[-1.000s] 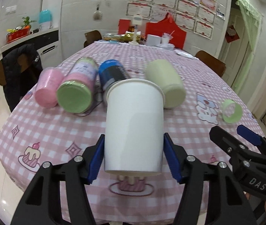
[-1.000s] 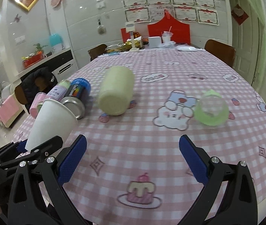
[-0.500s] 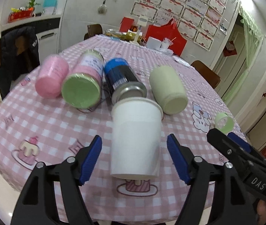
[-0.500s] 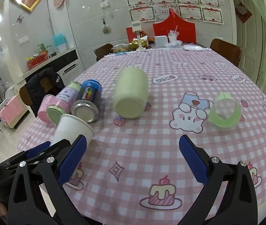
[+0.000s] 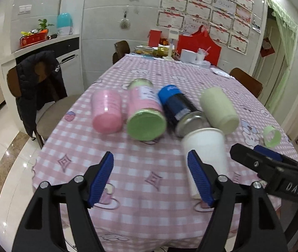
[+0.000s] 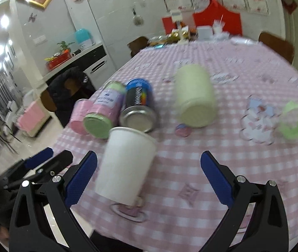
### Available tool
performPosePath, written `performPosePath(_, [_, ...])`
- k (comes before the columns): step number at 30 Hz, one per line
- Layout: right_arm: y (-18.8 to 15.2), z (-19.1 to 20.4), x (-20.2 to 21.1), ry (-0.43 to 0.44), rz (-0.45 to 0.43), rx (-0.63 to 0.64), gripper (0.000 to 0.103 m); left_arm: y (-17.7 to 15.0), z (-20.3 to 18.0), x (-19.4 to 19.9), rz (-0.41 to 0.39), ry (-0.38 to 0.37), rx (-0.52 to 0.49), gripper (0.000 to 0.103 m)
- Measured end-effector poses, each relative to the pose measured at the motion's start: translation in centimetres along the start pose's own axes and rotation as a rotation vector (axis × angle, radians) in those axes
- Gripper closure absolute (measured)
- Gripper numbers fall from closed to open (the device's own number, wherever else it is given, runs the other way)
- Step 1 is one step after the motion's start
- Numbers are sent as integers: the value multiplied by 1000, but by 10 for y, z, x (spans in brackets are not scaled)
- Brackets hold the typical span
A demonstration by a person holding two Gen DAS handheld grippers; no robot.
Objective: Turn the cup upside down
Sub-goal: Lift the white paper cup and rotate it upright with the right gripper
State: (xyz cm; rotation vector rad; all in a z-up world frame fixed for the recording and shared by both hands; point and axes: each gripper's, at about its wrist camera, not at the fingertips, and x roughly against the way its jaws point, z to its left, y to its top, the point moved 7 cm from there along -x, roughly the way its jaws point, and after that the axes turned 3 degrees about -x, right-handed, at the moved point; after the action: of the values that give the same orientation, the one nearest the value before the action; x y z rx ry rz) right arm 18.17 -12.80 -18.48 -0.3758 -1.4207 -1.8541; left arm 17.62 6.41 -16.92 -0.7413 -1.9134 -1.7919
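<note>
A white paper cup (image 5: 206, 153) stands on the pink checked tablecloth (image 5: 140, 163) near the front edge, wide rim up; it also shows in the right wrist view (image 6: 126, 166). My left gripper (image 5: 151, 178) is open and empty, drawn back to the cup's left, its right finger in front of the cup. My right gripper (image 6: 149, 178) is open and empty, the cup standing just inside its left finger. The right gripper's tips (image 5: 258, 157) show at the right of the left wrist view.
Behind the cup lie a pink cup (image 5: 106, 113), a pink jar with a green lid (image 5: 145, 115), a blue can (image 5: 180, 109) and a pale green cup (image 5: 220, 109). A small green cup (image 5: 271, 136) lies at the right. A chair with a dark jacket (image 5: 37, 84) stands left of the table.
My left gripper has opened, let go of the white cup and moved back to the left. The cup now stands on the table. My right gripper has moved left toward it.
</note>
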Motion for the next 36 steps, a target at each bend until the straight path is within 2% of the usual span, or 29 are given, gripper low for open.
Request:
performPosePath(5, [-3,11,-24,64,78,-56,8,3,13,-9,7,-16,38,31])
performPosePath(8, [-1,13,-32,49,85,-67,8,4,22,-15,8,9,51,31])
performPosePath(16, [5,14,-46,41,99,-75,9,2,30,-35,35,10,85,31])
performPosePath(18, [4,13,-52,54,120,-88,14,1,30,-39,43,11,86,31])
performPosePath(20, [3,11,-55,50,128,-93,28,1,29,-41,44,6,86,31])
performPosePath(23, [4,9,-56,62,134,-103,32,0,26,-42,48,-5,87,31])
performPosePath(30, [10,11,-37,48,86,-45,33,1,17,-36,39,-18,80,31])
performPosePath(36, [18,3,-6,-43,-16,47,33,3,-2,-27,19,-51,67,31])
